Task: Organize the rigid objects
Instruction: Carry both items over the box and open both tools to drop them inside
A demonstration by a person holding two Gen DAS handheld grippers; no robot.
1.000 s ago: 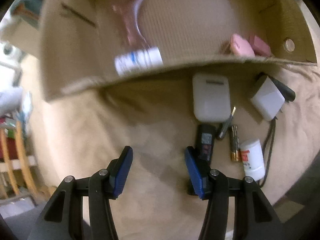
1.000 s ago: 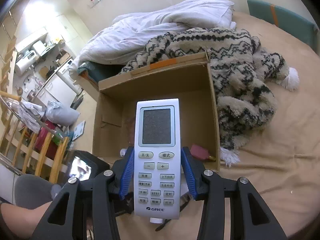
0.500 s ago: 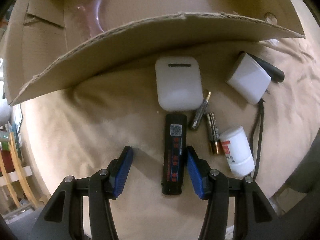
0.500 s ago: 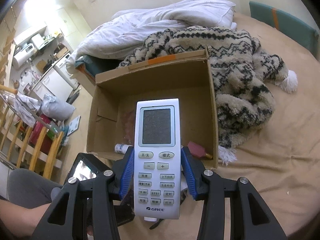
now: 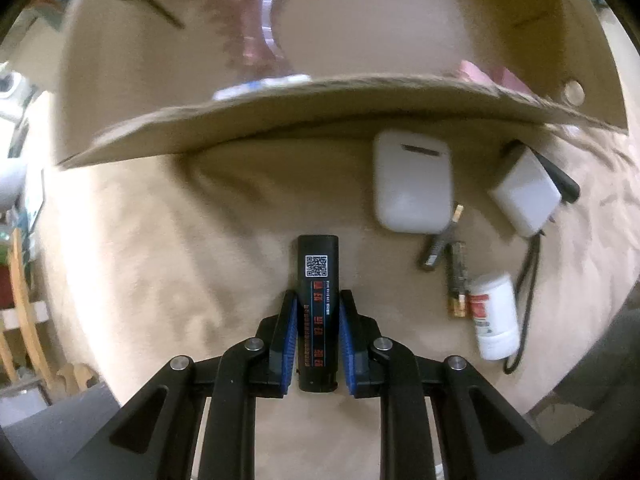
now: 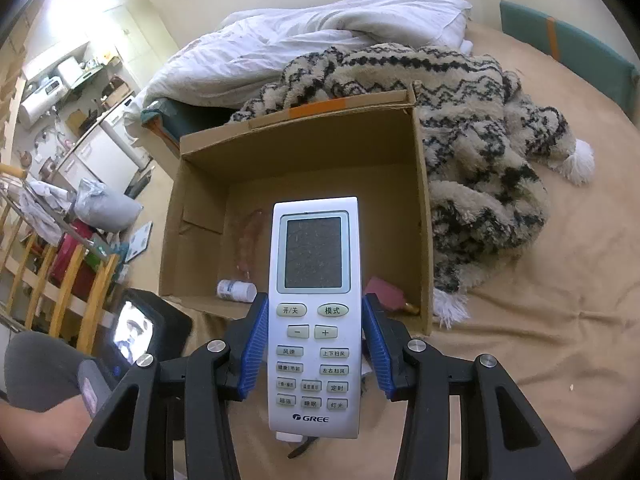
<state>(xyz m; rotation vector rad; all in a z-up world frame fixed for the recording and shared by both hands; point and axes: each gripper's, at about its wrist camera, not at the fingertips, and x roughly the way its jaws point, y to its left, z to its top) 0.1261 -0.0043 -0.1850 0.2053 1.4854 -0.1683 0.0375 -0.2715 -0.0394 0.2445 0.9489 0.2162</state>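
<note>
left gripper (image 5: 318, 318) clamps black battery (image 5: 318, 280) | right gripper (image 6: 316, 340) grips remote (image 6: 314, 312) | risk: battery clips box wall (image 5: 320, 108), slips free

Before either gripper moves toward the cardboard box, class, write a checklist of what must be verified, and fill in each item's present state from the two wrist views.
1. Left gripper shut on the black lighter, both pads against its sides: ok.
2. Lighter lifted clear of the bedsheet: cannot tell.
3. Right gripper shut on the white remote, pads at its mid-section: ok.
4. Cardboard box open at the top, bare floor behind the small white bottle and pink item inside: ok.
5. Near box wall stands between the lighter and the inside; it must be cleared: not ok yet.
</note>
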